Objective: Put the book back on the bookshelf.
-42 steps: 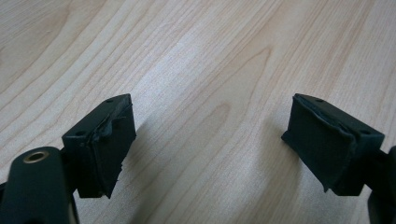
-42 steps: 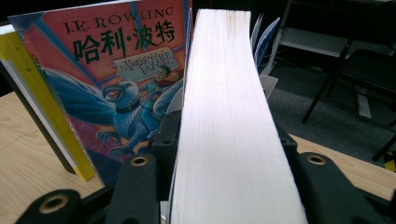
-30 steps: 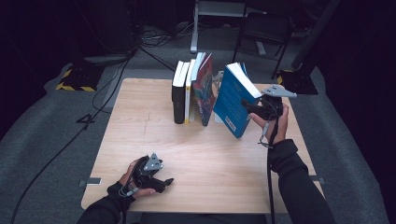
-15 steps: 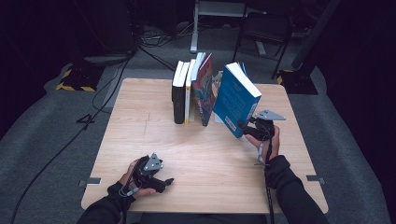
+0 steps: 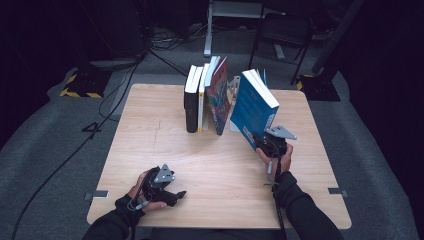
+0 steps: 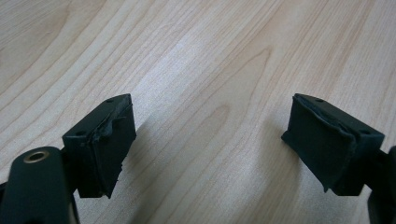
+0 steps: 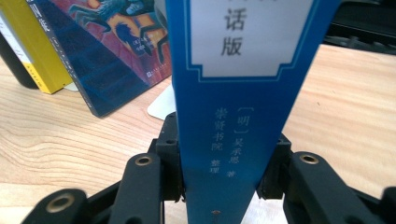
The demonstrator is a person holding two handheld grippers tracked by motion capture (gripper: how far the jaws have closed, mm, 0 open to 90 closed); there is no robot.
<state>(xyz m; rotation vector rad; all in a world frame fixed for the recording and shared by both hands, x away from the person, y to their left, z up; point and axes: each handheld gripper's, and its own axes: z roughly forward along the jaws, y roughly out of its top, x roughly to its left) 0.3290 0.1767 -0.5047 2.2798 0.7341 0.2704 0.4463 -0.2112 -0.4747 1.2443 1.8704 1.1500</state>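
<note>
Resting low on the near left part of the worktop, left hand-held gripper in the person's left hand. Jaws wide apart in the left gripper view, nothing between them, only pale wood grain underneath. Lay well apart from the books.

Gripped tight farther up on the right side: blue book, pinched at its bottom end by the right hand-held gripper. Seen in the right gripper view with both black jaws pressed against the two sides of the book's spine, white label and small pale letters on the blue. Tilted, top end leaning toward the far side, bottom end lifted off the wood. Held just right of the book row, not touching it as far as could be told.

Stood beyond, near the far middle of the worktop: a row of books. Black book at the left end, yellow book just beside it, then a red and blue picture book leaning at the right end. Something flat and white lay under the picture book's near corner.

Farther back, off the worktop: grey floor, dark cables and a chair.
</note>
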